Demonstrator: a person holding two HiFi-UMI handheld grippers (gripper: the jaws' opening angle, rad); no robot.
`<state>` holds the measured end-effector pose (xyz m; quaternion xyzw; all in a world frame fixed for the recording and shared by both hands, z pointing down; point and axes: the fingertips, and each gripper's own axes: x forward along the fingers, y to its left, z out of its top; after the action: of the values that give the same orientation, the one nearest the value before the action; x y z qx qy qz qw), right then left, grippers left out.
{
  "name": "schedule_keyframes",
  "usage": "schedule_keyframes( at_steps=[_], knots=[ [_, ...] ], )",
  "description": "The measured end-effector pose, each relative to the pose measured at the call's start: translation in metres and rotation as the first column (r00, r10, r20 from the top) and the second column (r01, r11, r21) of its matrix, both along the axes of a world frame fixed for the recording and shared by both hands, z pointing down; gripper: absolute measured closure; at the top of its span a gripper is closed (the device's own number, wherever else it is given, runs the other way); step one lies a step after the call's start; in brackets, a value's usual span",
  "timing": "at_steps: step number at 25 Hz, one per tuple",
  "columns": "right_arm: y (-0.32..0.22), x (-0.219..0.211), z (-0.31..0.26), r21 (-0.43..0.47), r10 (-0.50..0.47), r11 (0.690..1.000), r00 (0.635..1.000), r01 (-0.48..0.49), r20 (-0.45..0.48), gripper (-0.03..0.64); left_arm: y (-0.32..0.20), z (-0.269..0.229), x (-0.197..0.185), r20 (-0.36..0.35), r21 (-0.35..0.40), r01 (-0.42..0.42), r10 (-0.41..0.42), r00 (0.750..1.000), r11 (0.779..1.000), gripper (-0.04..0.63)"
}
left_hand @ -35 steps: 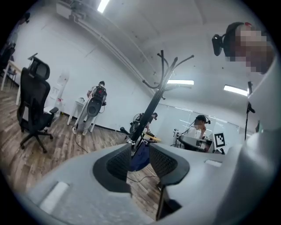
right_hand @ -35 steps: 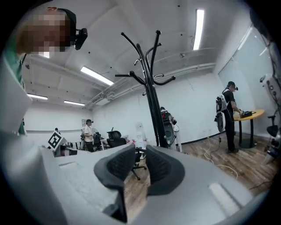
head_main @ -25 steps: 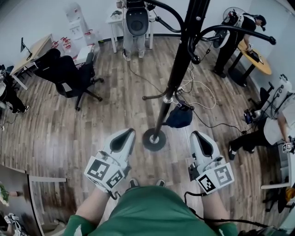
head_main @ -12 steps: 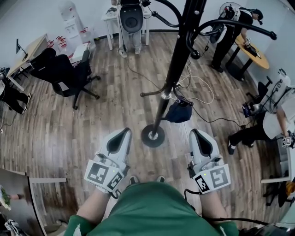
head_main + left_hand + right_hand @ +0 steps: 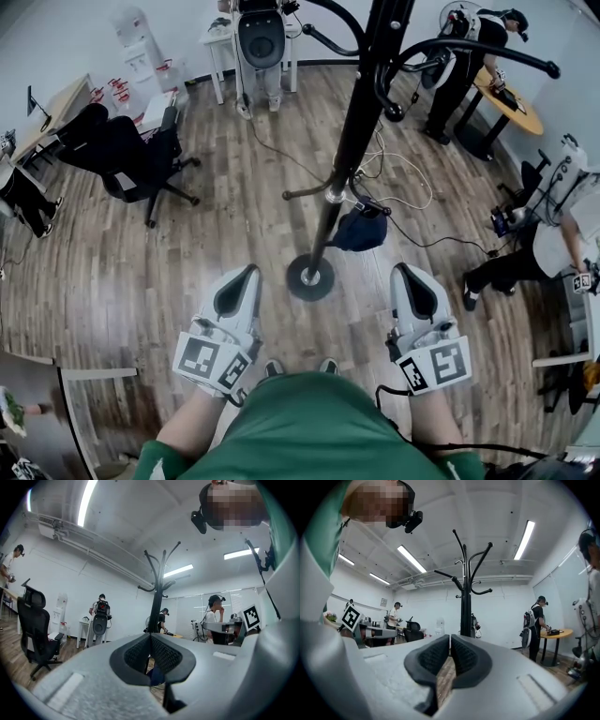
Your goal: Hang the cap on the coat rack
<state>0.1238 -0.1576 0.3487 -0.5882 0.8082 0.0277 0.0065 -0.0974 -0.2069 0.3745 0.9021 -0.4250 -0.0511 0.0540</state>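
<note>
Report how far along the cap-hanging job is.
Done, by the look of it: the dark blue cap hangs from a low peg on the coat rack. In hand: nothing. The left gripper and right gripper are both shut and empty, short of the rack. Left: apparently nothing.

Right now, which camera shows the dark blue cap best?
The head view: the dark blue cap hangs in plain sight on a low peg of the coat rack. The left gripper view shows only a blue sliver, probably the cap, beside the pole. The right gripper view shows the rack but no cap.
</note>
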Motion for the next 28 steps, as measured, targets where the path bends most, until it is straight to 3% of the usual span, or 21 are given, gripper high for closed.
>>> schedule_keyframes(
  at_steps=[28],
  knots=[
    [0.012, 0.019, 0.01, -0.023, 0.003, 1.0, 0.999, -0.003, 0.034, 0.606, 0.01, 0.016, 0.004, 0.003, -0.029, 0.026, -0.025, 1.0, 0.999, 0.583]
  ],
)
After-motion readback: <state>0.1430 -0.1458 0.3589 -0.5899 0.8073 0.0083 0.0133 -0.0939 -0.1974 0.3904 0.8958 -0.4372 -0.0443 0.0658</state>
